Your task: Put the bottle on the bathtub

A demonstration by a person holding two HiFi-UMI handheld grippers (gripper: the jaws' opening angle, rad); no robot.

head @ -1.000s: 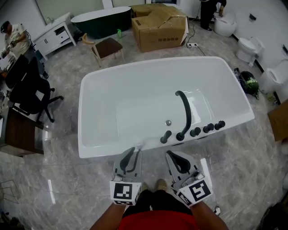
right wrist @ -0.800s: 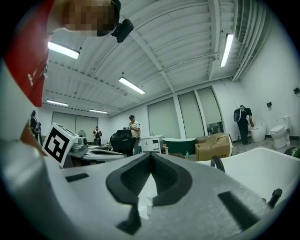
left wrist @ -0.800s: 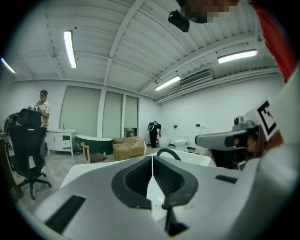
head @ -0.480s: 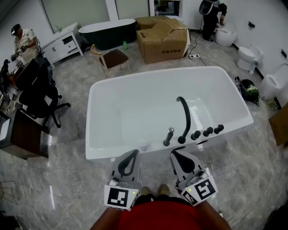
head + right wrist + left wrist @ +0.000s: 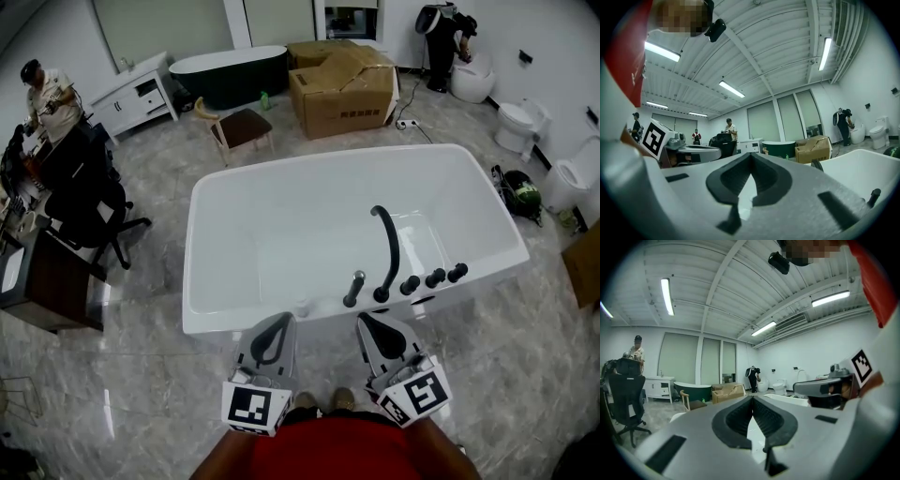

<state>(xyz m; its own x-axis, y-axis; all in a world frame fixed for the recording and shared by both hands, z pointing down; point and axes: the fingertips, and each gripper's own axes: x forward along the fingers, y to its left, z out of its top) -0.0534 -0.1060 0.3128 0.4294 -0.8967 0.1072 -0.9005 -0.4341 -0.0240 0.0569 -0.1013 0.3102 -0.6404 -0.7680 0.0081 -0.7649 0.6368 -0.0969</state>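
Small white bottle (image 5: 302,306) on near rim of white bathtub (image 5: 281,225), just left of black handle (image 5: 352,287) and curved black spout (image 5: 388,246). Left gripper (image 5: 278,321) just near of rim, jaws pressed tip to tip, nothing between. Right gripper (image 5: 367,321) alongside, likewise closed and empty. Both clear of bottle.

I stand on a glossy grey marble-look floor (image 5: 141,375). By the far wall a dark green freestanding tub (image 5: 230,73) sits between a white drawer cabinet (image 5: 136,94) and a big cardboard box (image 5: 352,80), with a wooden chair (image 5: 244,127) in front. A black office chair (image 5: 89,202) stands beside a dark desk (image 5: 47,281) on my left. White toilets (image 5: 516,120) line the right wall. Strip lights (image 5: 667,296) run along the white ribbed ceiling (image 5: 717,282).
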